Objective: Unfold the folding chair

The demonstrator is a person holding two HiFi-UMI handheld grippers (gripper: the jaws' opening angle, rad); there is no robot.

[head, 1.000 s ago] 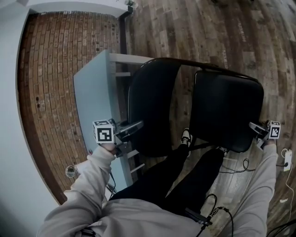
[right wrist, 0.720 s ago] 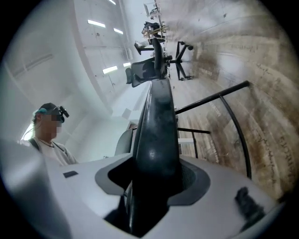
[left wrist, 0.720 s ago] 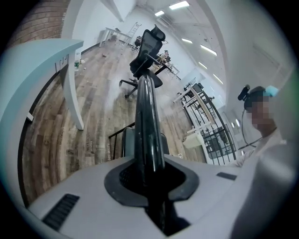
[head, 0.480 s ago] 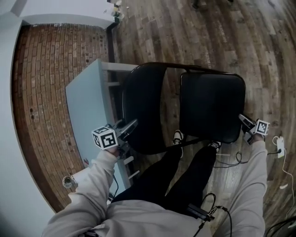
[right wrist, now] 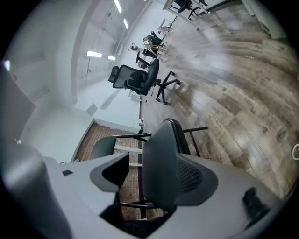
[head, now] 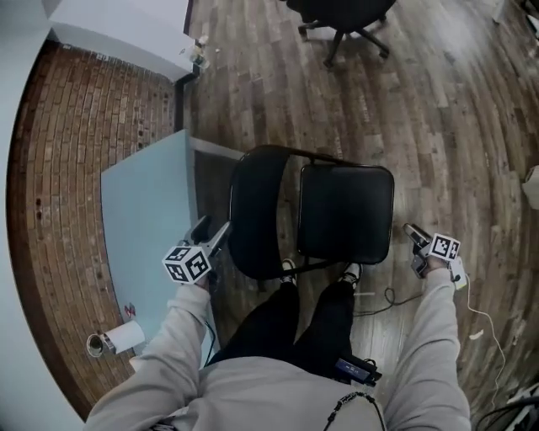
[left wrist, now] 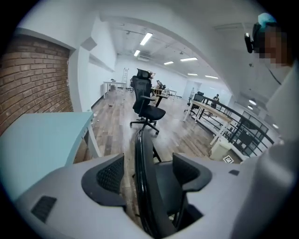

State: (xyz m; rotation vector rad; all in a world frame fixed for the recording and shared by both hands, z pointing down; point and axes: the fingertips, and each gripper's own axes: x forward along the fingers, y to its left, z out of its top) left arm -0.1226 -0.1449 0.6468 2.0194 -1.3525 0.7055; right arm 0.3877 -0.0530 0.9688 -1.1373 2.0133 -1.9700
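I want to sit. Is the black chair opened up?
Unfolded: on the folding chair, the seat lies flat, swung out from the backrest.

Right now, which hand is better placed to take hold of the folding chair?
Left, slightly. Both tongs are opening and grip nothing; the left gripper almost touches the backrest, while the right gripper stands clear of the seat.

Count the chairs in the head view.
2: the folding chair mid-frame, standing open, and an office chair at the top edge, partly cut off. More may stand out of frame.
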